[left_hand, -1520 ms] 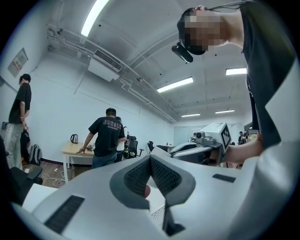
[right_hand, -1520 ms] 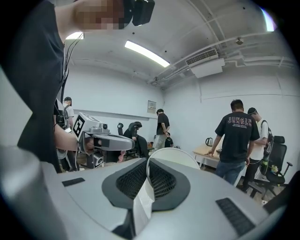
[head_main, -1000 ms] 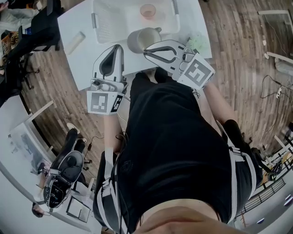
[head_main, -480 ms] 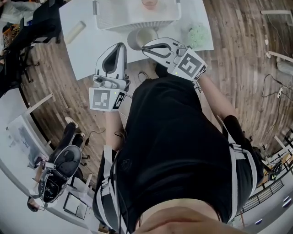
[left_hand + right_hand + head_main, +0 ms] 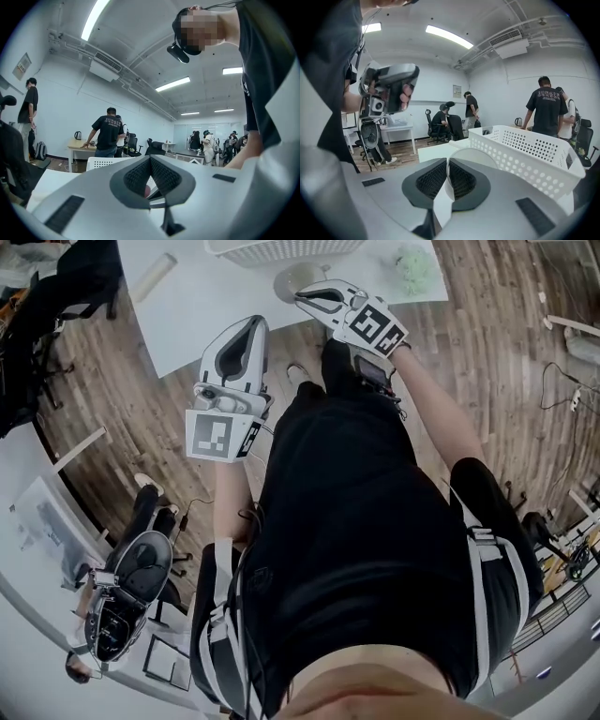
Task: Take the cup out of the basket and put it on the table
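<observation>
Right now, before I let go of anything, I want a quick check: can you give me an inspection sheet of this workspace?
Surface: white table, with a wooden floor around it.
Job's things: cup outside the basket, beside its wall; resting or lifted, cannot tell.
Clutter: green lump and pale roll on the table.
Grippers: right tongs shut on the cup's rim; left tongs shut, empty.
Cables: loose cable on the floor at right.
Surroundings: office chair; people standing by desks.

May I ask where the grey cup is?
Grey cup: head view, top centre, at the white table's edge beside the white perforated basket, in the right hand-held gripper.
</observation>
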Tool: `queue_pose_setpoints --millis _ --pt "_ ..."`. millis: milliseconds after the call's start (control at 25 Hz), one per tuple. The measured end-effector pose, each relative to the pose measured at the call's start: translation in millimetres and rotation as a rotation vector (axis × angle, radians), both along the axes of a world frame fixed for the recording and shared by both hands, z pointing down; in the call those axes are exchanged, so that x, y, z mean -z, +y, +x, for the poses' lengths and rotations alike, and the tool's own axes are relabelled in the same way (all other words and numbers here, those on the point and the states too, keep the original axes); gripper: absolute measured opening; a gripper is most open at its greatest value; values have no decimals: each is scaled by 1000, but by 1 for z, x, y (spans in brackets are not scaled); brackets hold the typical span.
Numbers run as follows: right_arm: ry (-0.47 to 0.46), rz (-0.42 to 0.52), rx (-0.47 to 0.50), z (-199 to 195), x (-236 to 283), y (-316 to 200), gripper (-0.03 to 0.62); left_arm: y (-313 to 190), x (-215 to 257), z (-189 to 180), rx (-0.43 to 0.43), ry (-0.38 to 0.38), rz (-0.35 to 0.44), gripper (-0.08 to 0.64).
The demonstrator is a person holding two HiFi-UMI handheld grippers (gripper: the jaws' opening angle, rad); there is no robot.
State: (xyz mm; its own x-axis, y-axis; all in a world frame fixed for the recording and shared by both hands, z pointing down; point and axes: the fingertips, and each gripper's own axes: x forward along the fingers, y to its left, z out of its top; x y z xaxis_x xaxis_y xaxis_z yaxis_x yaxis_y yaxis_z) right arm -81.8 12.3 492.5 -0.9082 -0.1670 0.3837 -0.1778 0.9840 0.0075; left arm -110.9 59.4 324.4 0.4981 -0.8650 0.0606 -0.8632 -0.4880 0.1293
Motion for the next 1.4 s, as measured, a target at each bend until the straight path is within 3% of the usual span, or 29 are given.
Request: queue_pose_setpoints --millis 360,760,1080,1400 --pt "190 -6 -19 -18 -78 5 32 49 -18 -14 -16 25 -38 18" --pt "292 16 24 -28 -112 0 35 54 -14 -5 34 24 -58 17" --pt "211 -1 -15 -33 -108 -2 37 58 -14 2 53 6 -61 17" --pt "-7 12 -129 -13 -19 -2 37 51 -5 3 46 7 -29 17"
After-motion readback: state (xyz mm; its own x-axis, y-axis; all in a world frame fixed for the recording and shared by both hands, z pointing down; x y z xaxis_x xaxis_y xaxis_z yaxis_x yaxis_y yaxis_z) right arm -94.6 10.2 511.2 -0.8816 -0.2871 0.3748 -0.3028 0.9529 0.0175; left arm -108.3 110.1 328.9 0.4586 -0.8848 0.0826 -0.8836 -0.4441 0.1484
